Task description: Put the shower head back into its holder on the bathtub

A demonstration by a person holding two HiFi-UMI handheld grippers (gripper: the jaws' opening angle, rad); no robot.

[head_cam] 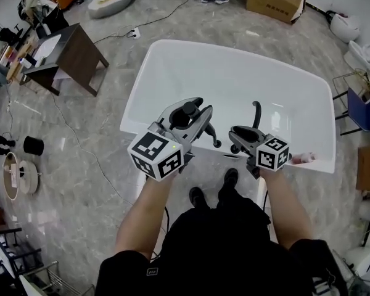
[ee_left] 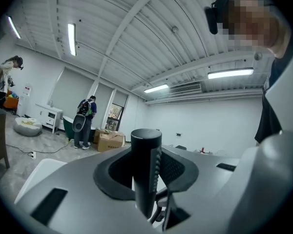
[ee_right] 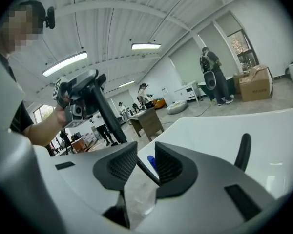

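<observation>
the shower head [head_cam: 189, 110] was held up in the left gripper [head_cam: 194, 113], above the near rim of the bathtub [head_cam: 172, 60], toward the tub's left end in the head view. in the left gripper view the shower head [ee_left: 146, 155] stood upright as a black round stem between the gripper's dark pads [ee_left: 178, 167], and the left gripper [ee_left: 147, 173] was clamped tight on it. the right gripper view showed the same hold from the side: the shower head [ee_right: 106, 116] slanted down out of the left gripper [ee_right: 90, 94].

a thin black hose [ee_right: 147, 169] ran through the gap of the right gripper [ee_right: 145, 162]. that gripper's jaws stood apart and its pads did not press on the hose. in the head view the right gripper [head_cam: 237, 138] sat low over the near rim, just beside the left one and to its right. just past it a black curved post [head_cam: 257, 113] rose at the tub's near side. the right gripper view showed the post [ee_right: 243, 150] against the white inside of the bathtub [ee_right: 268, 126]. what the post was could not be told.

the person stood close against the tub, shoes [head_cam: 197, 197] on the grey stone floor [head_cam: 98, 165]. farther off were a dark counter [head_cam: 86, 54] at the left and a cardboard box [head_cam: 274, 2] beyond the tub.
</observation>
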